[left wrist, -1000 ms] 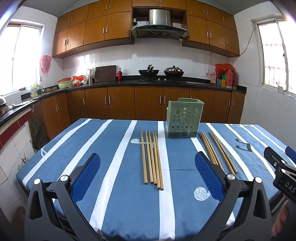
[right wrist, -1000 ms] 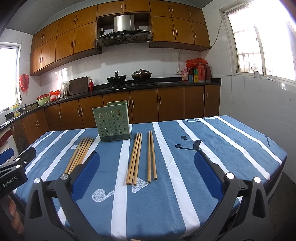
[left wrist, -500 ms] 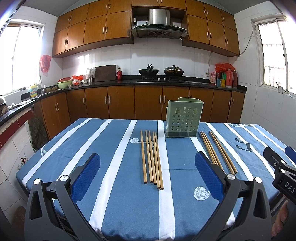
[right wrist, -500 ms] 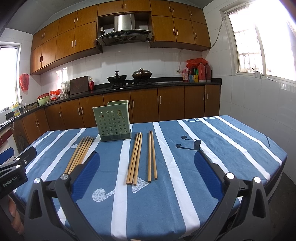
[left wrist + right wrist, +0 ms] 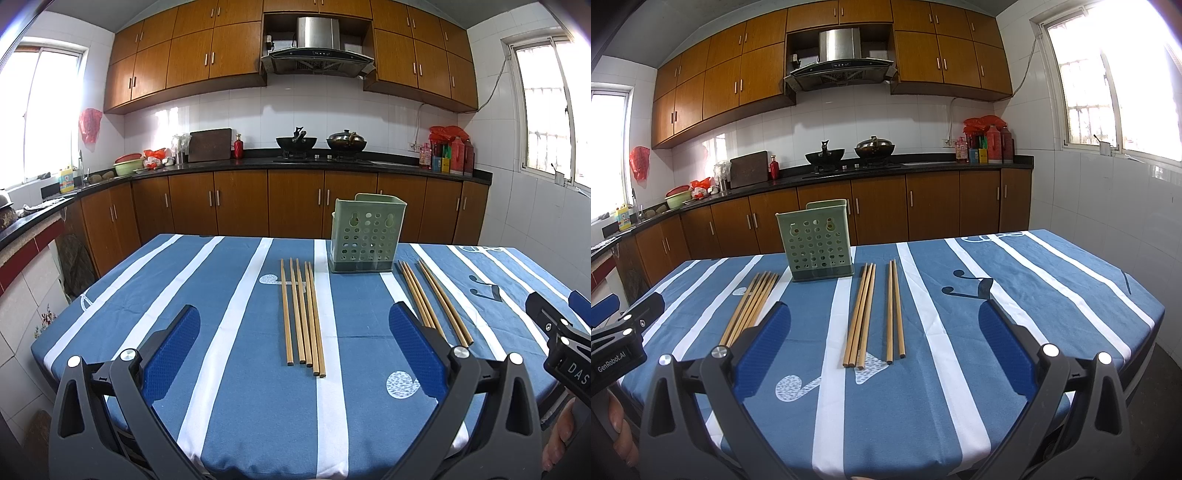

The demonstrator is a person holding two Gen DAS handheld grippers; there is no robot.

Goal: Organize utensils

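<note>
Kitchen: brown wall and base cabinets, white tiled walls, dark counter with two woks (image 5: 320, 143) under a range hood (image 5: 317, 46). The table (image 5: 110, 317) carries a blue cloth with white stripes. A green perforated utensil holder (image 5: 365, 238) stands upright near the far edge; its contents cannot be seen. One chopstick group (image 5: 302, 312) lies left of the holder, a second chopstick group (image 5: 434, 301) right of it. Left gripper (image 5: 295, 354) and right gripper (image 5: 882, 352) hover at the near edge, jaws spread, holding nothing.
</note>
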